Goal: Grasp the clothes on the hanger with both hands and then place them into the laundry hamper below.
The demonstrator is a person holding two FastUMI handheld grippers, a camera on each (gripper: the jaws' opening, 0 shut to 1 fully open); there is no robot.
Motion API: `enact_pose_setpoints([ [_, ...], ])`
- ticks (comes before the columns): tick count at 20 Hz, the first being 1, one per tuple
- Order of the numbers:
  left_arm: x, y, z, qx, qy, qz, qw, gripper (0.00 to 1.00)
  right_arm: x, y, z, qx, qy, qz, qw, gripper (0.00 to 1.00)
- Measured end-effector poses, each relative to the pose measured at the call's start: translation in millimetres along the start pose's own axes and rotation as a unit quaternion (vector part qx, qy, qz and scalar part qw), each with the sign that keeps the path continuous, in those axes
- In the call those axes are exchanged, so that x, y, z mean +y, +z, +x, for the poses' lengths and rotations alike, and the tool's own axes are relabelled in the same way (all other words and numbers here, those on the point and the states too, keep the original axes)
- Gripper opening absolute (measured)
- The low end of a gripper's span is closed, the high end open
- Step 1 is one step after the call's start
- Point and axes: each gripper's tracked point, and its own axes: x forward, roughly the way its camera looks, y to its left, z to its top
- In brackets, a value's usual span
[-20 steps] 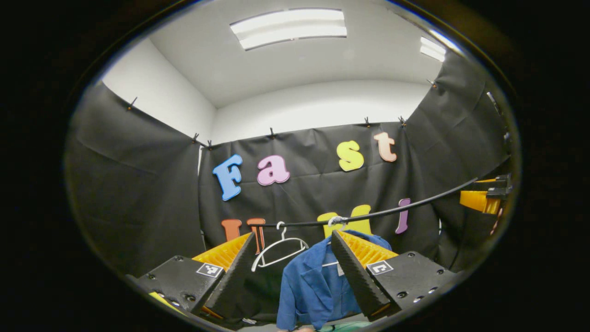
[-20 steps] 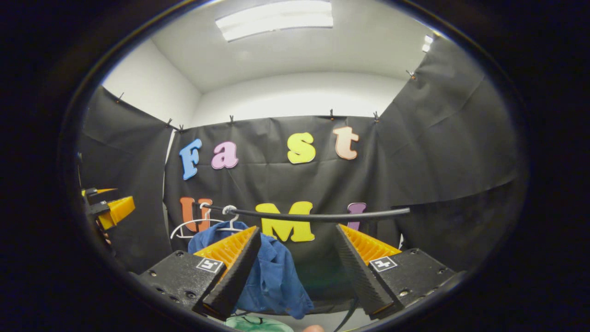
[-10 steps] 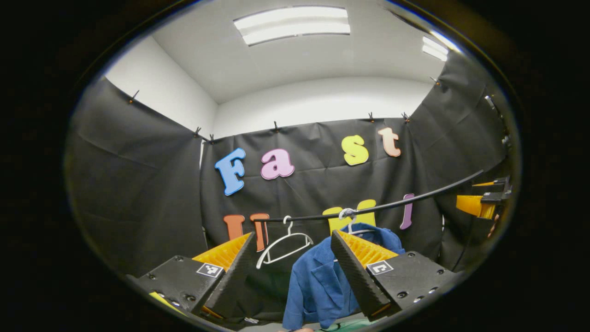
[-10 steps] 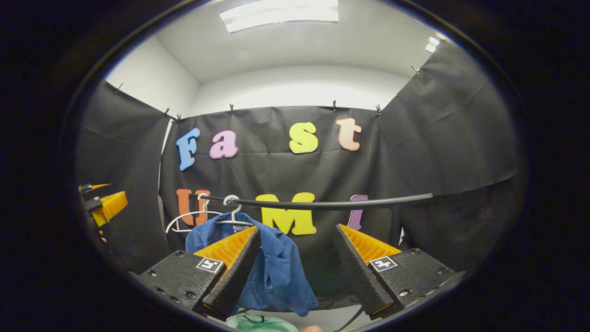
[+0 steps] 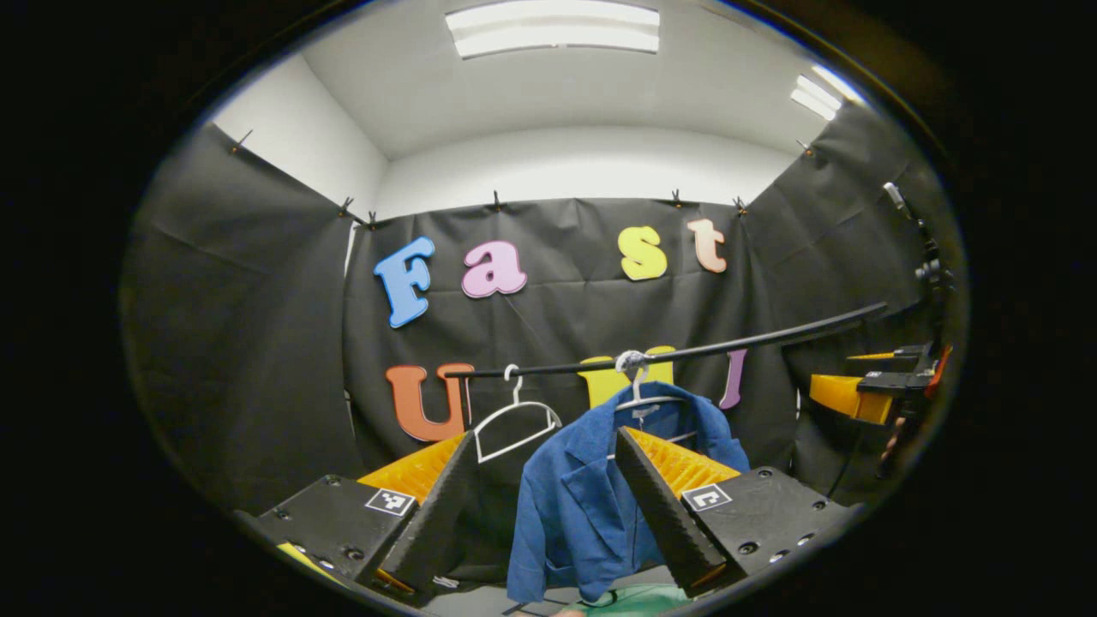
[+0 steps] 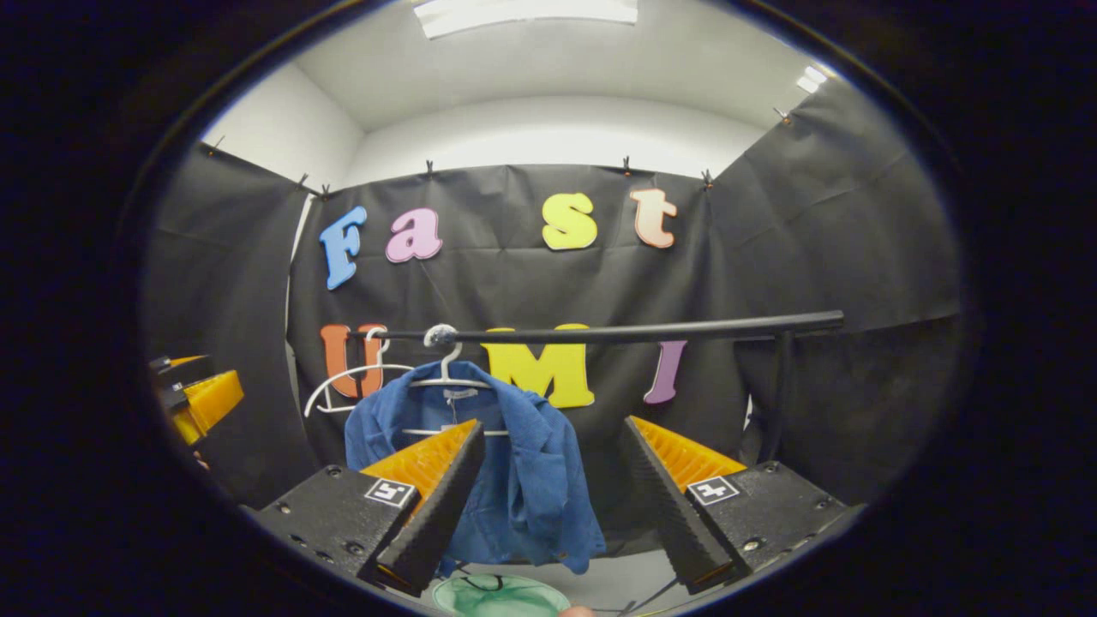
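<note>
Open air ahead of both my grippers, rail across the way

I see free room up to the blue jacket (image 5: 583, 497); the black rail (image 6: 617, 332), an empty white hanger (image 5: 517, 420) beside it, and the rail's upright post (image 6: 776, 394) stand in the way.

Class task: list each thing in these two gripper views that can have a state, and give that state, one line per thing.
Blue jacket: hanging on its hanger, ungrasped.
White hanger under the jacket: hooked on the rail.
Spare white hanger: bare, hooked on the rail.
Black rail: carrying both hangers.
Green hamper: below the jacket.
Left gripper: open.
Right gripper: open.
</note>
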Motion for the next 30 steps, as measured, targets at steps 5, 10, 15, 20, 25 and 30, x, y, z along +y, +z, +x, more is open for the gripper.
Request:
enact_pose_setpoints([
  [5,-10.0,-17.4,7.6,0.021,-0.026,-0.017,0.999,0.98,16.5,-14.8,-0.7,0.026,-0.005,0.012,1.000,1.00],
  [10,-22.5,-28.3,20.3,0.026,-0.035,-0.022,0.999,0.98,25.4,-22.3,14.0,0.031,0.002,-0.014,0.999,1.00],
  [15,-40.7,-81.2,45.1,0.066,-0.025,-0.018,0.997,0.98,25.2,-62.0,57.4,0.062,0.018,-0.007,0.998,0.99],
  [20,-56.5,-115.0,74.5,0.095,-0.005,-0.033,0.995,0.99,22.3,-108.7,123.0,0.100,0.039,-0.014,0.994,1.00],
  [25,-58.6,-155.7,111.8,0.127,0.028,-0.041,0.991,0.96,27.1,-143.1,181.9,0.132,0.047,-0.010,0.990,1.00],
  [30,-53.4,-189.8,147.1,0.150,0.074,-0.055,0.984,0.96,23.9,-166.7,216.0,0.154,0.047,-0.010,0.987,1.00],
])
